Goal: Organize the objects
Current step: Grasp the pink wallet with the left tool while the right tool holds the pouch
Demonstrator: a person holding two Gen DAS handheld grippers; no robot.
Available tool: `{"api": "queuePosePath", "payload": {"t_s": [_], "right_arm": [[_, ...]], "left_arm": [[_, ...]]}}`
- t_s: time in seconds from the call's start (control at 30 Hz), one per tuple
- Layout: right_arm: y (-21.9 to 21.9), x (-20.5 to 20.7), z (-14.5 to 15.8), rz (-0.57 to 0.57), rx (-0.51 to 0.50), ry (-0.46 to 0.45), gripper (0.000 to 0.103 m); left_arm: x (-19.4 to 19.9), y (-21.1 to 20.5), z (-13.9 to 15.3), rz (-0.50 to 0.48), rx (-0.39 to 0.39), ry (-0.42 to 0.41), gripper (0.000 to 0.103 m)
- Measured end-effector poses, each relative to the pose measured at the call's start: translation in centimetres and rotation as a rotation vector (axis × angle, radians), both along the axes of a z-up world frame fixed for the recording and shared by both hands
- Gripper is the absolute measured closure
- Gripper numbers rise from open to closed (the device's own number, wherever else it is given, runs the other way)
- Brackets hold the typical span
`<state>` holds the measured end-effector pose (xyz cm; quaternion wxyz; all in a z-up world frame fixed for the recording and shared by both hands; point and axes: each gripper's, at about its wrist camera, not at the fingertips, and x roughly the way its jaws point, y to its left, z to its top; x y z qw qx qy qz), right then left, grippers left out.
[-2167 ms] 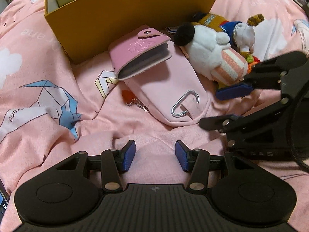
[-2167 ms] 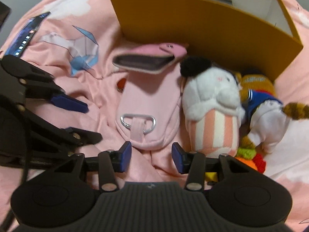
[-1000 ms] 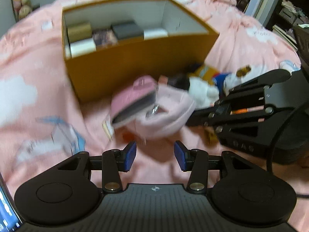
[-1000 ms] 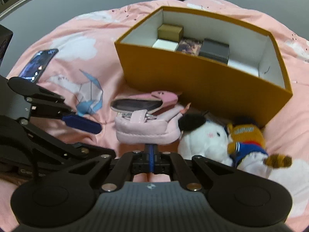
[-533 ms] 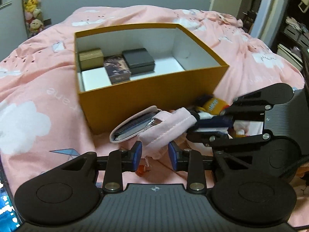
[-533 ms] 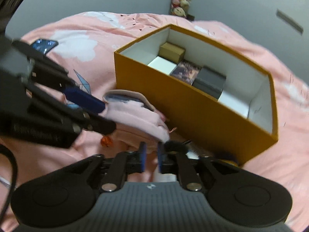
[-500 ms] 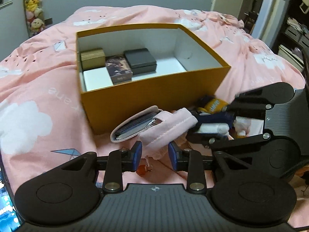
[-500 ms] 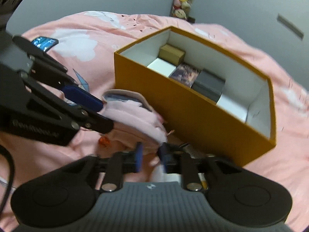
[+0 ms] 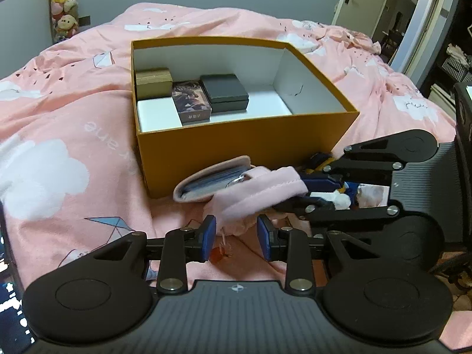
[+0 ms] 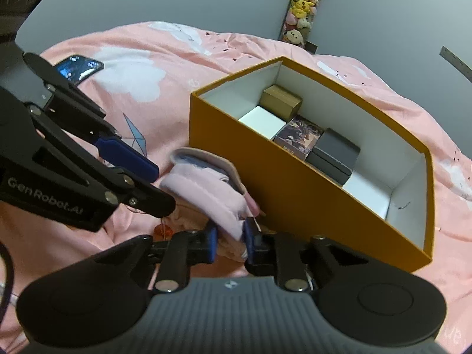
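My right gripper (image 10: 230,240) is shut on the end of a pink pouch (image 10: 206,194) and holds it lifted in front of the orange box (image 10: 295,203). The pouch (image 9: 253,197) also shows in the left wrist view, hanging just ahead of my left gripper (image 9: 236,237), whose jaws stand partly open on either side of its lower end without clearly pressing it. A pink card wallet (image 9: 212,183) hangs attached to the pouch. The orange box (image 9: 244,144) is open, with small boxes along its left half.
Plush toys (image 9: 351,194) lie behind the right gripper's fingers, by the box's front right corner. A small orange charm (image 9: 218,253) dangles below the pouch. A phone (image 10: 79,67) lies on the pink duvet at far left. A doorway and shelves stand at right.
The right gripper closed on the pouch and lifted it off the duvet toward the box. Both grippers have risen, so the box interior now shows. The left jaws have narrowed around the pouch.
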<state>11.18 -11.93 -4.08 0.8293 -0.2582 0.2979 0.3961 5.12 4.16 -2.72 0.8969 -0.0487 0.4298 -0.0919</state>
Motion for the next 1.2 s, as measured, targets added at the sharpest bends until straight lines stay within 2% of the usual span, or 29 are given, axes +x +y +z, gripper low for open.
{"api": "queuePosePath", "payload": {"t_s": [0.1,0.2,0.3,0.4,0.53,0.6,0.73,0.83,0.9,1.13,1.2], "right_arm": [[-0.7,-0.4,1.2,-0.014,0.021,0.014,0.087],[-1.6,-0.8,2.7,-0.024,0.065,0.059,0.088],[-2.7,-0.8,4.3,-0.045,0.115,0.117,0.088],[-3.9,-0.1,5.7,-0.093,0.176,0.196,0.089],[-5.9,2.1,6.6,-0.185,0.271,0.345,0.091],[-6.9,3.1,6.9,-0.22,0.303,0.391,0.092],[-7.8,4.9,6.1,-0.323,0.253,0.383,0.094],[-8.4,6.2,4.5,-0.369,0.262,0.423,0.094],[-8.4,6.7,3.7,-0.392,0.255,0.417,0.094],[-8.2,8.5,1.5,-0.468,0.229,0.428,0.092],[-8.3,8.6,1.2,-0.483,0.234,0.437,0.087]], "left_arm": [[-0.7,0.3,0.7,0.003,-0.017,-0.016,0.064],[-1.3,0.7,1.4,0.011,-0.054,-0.025,0.056],[-1.5,1.1,1.9,0.026,-0.097,-0.02,0.053],[-1.4,1.5,2.0,0.037,-0.145,-0.009,0.047],[-1.1,1.9,1.9,0.057,-0.164,0.007,0.047],[-1.0,2.3,1.9,0.06,-0.178,0.013,0.046],[0.0,3.3,1.2,0.075,-0.189,0.063,0.04],[1.4,4.1,-0.5,0.085,-0.223,0.156,0.038],[2.3,4.3,-1.7,0.088,-0.238,0.207,0.037],[5.2,3.3,-4.8,0.103,-0.191,0.267,0.035],[5.8,2.6,-5.6,0.106,-0.161,0.276,0.035]]}}
